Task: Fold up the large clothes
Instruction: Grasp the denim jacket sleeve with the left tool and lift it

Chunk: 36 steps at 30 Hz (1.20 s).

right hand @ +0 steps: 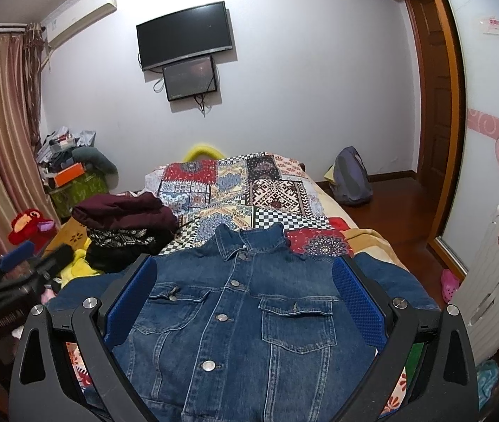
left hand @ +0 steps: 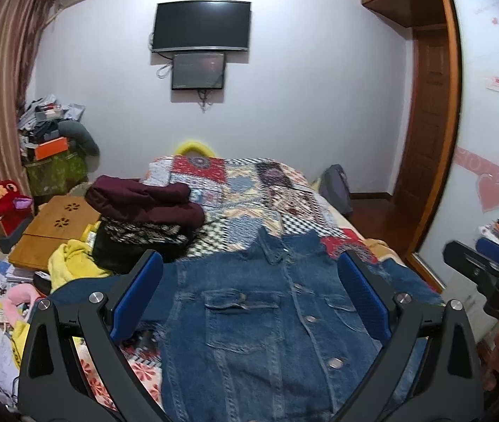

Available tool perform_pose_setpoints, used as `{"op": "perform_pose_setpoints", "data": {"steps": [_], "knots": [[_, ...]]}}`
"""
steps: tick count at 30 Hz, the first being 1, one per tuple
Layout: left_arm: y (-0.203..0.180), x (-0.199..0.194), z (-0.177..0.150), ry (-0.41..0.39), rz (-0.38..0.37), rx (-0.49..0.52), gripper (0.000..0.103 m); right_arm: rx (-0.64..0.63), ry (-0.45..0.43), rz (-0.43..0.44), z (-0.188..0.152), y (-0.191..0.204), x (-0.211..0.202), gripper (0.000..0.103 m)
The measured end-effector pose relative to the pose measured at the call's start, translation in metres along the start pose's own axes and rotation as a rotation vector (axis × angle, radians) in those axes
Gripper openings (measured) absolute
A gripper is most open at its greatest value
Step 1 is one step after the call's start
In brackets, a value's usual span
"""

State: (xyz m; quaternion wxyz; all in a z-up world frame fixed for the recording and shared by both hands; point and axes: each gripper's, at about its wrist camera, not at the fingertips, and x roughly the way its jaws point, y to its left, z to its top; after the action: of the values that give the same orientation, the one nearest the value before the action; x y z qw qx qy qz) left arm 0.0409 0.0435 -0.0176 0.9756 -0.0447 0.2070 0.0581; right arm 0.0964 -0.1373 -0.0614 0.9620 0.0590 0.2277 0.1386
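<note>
A blue denim jacket (left hand: 249, 320) lies flat, front up and buttoned, on the bed, collar pointing away; it fills the right wrist view too (right hand: 246, 309). My left gripper (left hand: 249, 274) is open and empty, hovering above the jacket's chest. My right gripper (right hand: 246, 274) is open and empty, also above the chest. The right gripper shows at the right edge of the left wrist view (left hand: 488, 267); the left gripper shows at the left edge of the right wrist view (right hand: 21, 267).
A patchwork quilt (left hand: 249, 190) covers the bed. A pile of folded dark clothes (left hand: 144, 218) sits on its left side. A wooden board (left hand: 52, 232), yellow cloth and papers lie left. A white suitcase (right hand: 492, 281) and backpack (right hand: 351, 176) stand right.
</note>
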Motion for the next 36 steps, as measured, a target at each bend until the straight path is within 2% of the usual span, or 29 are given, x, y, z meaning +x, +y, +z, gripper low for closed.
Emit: {"op": "perform_pose_setpoints", "data": {"steps": [3, 6, 10, 13, 15, 19, 25, 29, 33, 36], "knots": [[0.020, 0.012, 0.005, 0.002, 0.039, -0.020, 0.100, -0.005, 0.024, -0.004, 0.002, -0.001, 0.019, 0.099], [0.045, 0.023, 0.010, -0.001, 0.125, -0.048, 0.100, -0.005, 0.048, -0.010, 0.006, -0.003, 0.038, 0.099], [0.083, 0.037, 0.010, 0.014, 0.199, -0.082, 0.100, -0.003, 0.077, -0.019, 0.008, -0.006, 0.062, 0.099], [0.119, 0.051, 0.003, 0.036, 0.306, -0.118, 0.100, -0.003, 0.098, -0.026, 0.010, -0.009, 0.076, 0.099], [0.142, 0.061, -0.005, 0.062, 0.352, -0.135, 0.100, -0.004, 0.114, -0.034, 0.011, -0.010, 0.086, 0.099], [0.200, 0.082, -0.024, 0.147, 0.371, -0.231, 0.100, -0.008, 0.152, -0.059, 0.010, -0.014, 0.108, 0.099], [0.304, 0.115, -0.077, 0.334, 0.338, -0.515, 0.100, 0.000, 0.222, -0.096, 0.005, -0.022, 0.140, 0.099], [0.346, 0.123, -0.111, 0.408, 0.337, -0.641, 0.100, 0.029, 0.277, -0.108, -0.002, -0.026, 0.155, 0.099], [0.387, 0.131, -0.143, 0.483, 0.368, -0.768, 0.100, 0.030, 0.304, -0.128, -0.004, -0.026, 0.163, 0.099], [0.409, 0.136, -0.162, 0.501, 0.360, -0.869, 0.096, 0.023, 0.314, -0.142, -0.003, -0.025, 0.170, 0.099]]}}
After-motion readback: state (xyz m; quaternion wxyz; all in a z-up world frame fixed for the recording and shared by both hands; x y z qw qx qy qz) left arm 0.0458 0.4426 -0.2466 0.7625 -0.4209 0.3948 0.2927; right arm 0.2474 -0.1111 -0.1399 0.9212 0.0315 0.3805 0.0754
